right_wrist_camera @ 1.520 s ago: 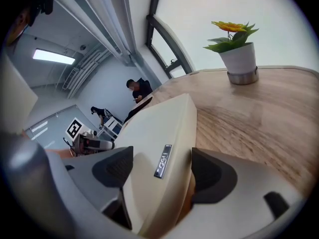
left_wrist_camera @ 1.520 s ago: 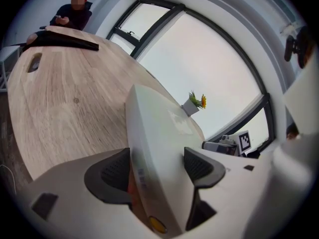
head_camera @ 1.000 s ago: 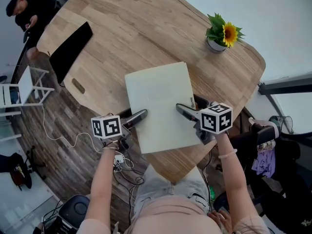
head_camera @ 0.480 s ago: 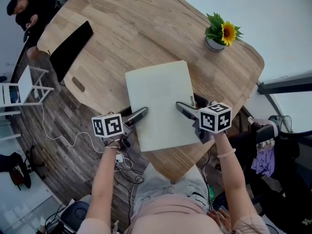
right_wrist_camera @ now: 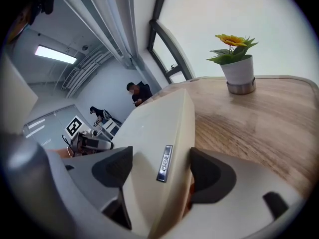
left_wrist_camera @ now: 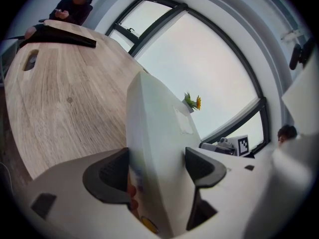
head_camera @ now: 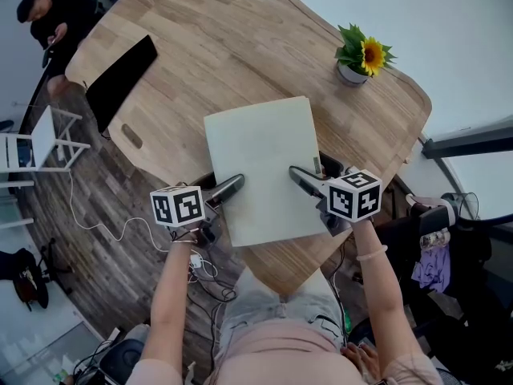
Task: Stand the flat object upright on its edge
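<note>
A flat cream board (head_camera: 260, 167) is held by its two side edges over the near part of the wooden table (head_camera: 208, 62). Its near end reaches past the table's edge. My left gripper (head_camera: 232, 187) is shut on the board's left edge, my right gripper (head_camera: 303, 179) on its right edge. In the left gripper view the board (left_wrist_camera: 154, 133) fills the gap between the jaws of the left gripper (left_wrist_camera: 157, 168). In the right gripper view the board (right_wrist_camera: 159, 128) is pinched by the right gripper (right_wrist_camera: 159, 171), and a small label shows on its edge. I cannot tell whether the board touches the table.
A potted sunflower (head_camera: 361, 54) stands at the table's far right, beyond the board. A black flat slab (head_camera: 120, 79) lies at the far left edge. A person (head_camera: 48, 10) sits past that corner. A white chair (head_camera: 40, 143) and cables are on the floor to the left.
The board and both grippers have shifted slightly away from me, toward the table's middle. Both grips on its edges are unchanged.
</note>
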Available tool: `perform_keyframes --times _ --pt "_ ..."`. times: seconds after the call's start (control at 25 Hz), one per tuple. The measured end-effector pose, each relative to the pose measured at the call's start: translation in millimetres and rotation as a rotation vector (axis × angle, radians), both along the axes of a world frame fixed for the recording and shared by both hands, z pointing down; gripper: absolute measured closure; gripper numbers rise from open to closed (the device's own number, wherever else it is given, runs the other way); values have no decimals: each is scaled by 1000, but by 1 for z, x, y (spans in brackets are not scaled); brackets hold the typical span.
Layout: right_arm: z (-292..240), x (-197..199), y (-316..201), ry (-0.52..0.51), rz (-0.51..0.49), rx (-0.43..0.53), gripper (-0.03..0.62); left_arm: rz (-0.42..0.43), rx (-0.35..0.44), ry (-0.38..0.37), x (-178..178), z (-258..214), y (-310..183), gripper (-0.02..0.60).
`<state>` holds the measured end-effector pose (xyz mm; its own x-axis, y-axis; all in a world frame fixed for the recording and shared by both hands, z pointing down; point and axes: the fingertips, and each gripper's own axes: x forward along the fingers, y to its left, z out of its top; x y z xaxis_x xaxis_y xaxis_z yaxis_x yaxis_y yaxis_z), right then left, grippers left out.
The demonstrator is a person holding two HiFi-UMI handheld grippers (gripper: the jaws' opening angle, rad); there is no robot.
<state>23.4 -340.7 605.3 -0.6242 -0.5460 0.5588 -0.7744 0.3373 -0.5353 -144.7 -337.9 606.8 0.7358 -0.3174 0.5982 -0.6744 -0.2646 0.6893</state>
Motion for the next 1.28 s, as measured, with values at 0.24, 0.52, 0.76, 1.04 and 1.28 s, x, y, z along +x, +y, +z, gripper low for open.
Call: perform_keyframes --times 0.24,0.52,0.76,1.04,1.28 --pt "-12 0 4 10 -3 38 234 6 30 -16 1 -12 4 259" --pt "-29 -1 7 43 -18 109 235 10 76 -27 2 -26 7 256" --pt "-43 0 8 61 -23 162 237 12 122 -42 3 -39 7 256" --pt "-57 0 9 82 -28 215 238 14 168 -54 4 -53 8 255" --pt "-66 4 11 86 -16 251 240 14 215 -66 8 -64 7 255"
